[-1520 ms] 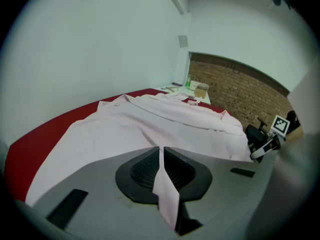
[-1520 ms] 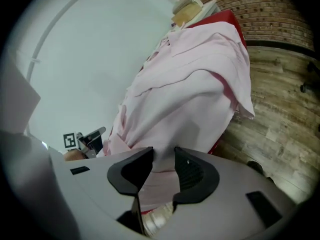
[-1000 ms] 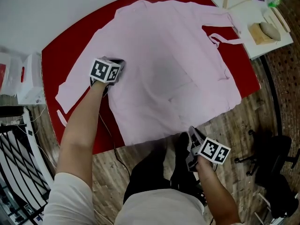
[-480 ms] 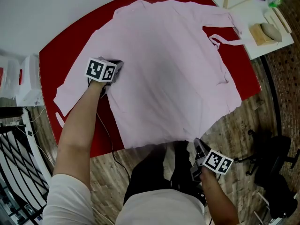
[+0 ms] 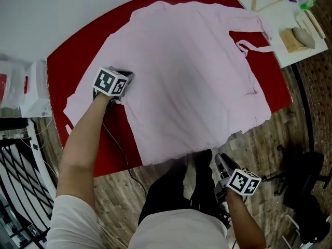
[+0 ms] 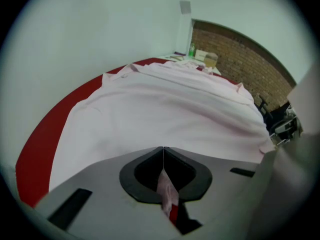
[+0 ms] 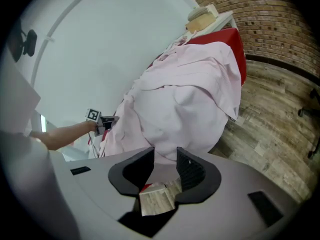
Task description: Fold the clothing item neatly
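Head view: shirt [image 5: 192, 77] spread on red table [image 5: 72, 61], left gripper [image 5: 126, 78] pinching its side fabric, right gripper [image 5: 221, 161] jaws just opened, gripping nothing, so a 1-sided pull could skew the overhanging hem

Even, diffuse indoor light; a soft grey shadow sits on the pink shirt [image 5: 179, 82] in the head view; both gripper views show fisheye bending and dark corners.

White sleeves [image 5: 72, 217]; grey left gripper [image 6: 163, 154], right gripper [image 7: 165, 159], black fingers [image 7: 192, 171].
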`<state>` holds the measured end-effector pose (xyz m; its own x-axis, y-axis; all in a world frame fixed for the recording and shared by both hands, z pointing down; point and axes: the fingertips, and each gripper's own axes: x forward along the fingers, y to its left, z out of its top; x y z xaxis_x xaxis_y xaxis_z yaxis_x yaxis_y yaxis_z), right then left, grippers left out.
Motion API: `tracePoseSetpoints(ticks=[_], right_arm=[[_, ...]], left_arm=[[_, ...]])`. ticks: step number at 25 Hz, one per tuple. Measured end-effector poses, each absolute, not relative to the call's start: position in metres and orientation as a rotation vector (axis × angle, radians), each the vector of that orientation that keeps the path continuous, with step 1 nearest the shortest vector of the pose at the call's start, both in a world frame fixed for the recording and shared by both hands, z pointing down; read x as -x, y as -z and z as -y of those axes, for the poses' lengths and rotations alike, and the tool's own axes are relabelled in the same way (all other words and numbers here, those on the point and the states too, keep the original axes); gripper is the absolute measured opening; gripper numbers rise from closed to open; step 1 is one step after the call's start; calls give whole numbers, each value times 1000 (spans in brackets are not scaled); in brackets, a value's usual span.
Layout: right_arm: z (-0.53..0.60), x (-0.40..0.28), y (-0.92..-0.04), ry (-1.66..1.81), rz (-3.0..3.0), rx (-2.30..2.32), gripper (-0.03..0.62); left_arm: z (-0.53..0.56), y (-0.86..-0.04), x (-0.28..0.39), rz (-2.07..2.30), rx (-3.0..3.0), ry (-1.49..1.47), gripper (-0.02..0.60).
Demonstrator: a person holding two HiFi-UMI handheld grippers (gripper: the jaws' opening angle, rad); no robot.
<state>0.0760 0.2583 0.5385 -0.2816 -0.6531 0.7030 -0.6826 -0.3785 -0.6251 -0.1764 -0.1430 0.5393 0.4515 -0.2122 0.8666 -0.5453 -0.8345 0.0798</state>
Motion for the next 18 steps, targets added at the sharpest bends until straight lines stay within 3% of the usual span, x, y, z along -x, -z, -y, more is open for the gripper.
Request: tracePoseSetpoints(ticks=[9, 18], right_arm=[[-240, -42, -529, -1728, 1822, -1751, 120], [-209, -26, -503, -1439, 1968, -1624, 120]], left_arm=[[148, -546, 216, 699, -2321, -1264, 5], [164, -518, 198, 724, -2352, -1054, 5]])
